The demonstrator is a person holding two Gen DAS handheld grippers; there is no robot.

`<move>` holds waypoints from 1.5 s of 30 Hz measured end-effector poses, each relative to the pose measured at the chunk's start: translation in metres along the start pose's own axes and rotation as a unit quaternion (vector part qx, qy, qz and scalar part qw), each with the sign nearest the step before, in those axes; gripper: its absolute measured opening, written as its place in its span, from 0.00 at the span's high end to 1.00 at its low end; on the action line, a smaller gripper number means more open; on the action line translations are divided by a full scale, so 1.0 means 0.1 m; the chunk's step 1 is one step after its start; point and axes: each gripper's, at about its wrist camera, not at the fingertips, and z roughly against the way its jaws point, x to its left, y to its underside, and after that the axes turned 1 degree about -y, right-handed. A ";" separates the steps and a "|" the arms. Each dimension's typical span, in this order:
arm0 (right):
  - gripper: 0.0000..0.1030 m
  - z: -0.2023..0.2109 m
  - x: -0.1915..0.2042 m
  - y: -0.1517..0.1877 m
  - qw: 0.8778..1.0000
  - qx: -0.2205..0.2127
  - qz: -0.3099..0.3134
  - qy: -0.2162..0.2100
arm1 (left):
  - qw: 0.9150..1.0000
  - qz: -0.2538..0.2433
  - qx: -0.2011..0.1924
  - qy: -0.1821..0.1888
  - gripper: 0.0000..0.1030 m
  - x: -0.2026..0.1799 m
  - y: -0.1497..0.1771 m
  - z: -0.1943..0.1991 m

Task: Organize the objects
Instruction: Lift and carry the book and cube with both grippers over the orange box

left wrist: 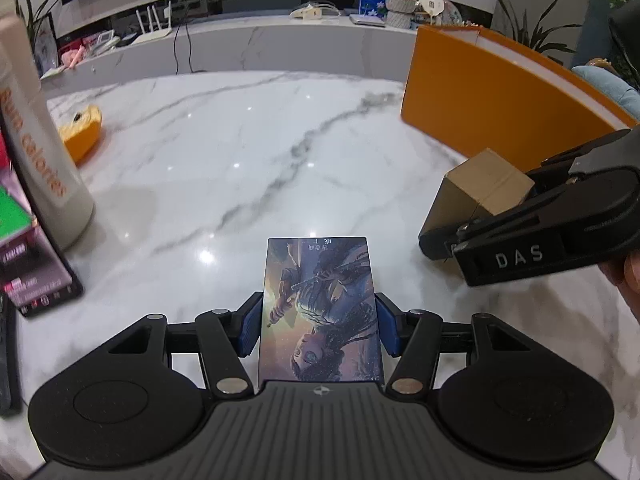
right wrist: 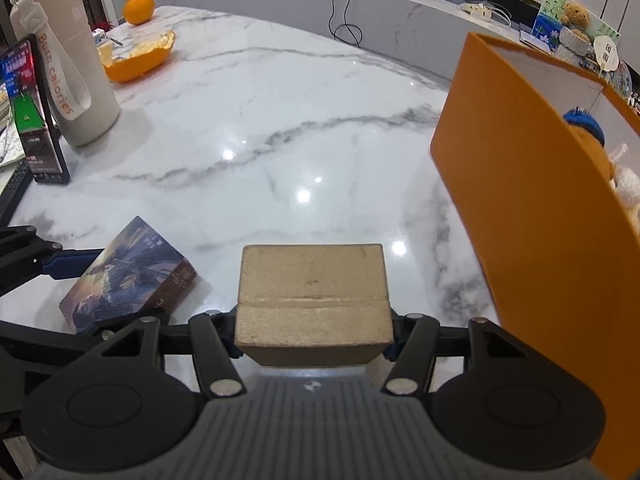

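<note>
Your white marble bench (left wrist: 224, 152) carried a tall open orange box (right wrist: 520, 208) at its right side. Your right hand-held gripper (right wrist: 314, 334) was clamped on a small brown cardboard box (right wrist: 314, 292) beside it. Your left hand-held gripper (left wrist: 320, 330) gripped an illustrated blue card box (left wrist: 320, 312), just left.

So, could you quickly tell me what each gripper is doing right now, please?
Left gripper: closed on the illustrated blue rectangular box.
Right gripper: closed on the plain brown cardboard box.
</note>
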 end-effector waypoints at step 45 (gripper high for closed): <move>0.41 1.56 -1.82 -0.07 0.963 -0.177 -0.171 0.111 | 0.978 -0.153 -0.116 0.083 0.36 -1.74 -1.60 0.01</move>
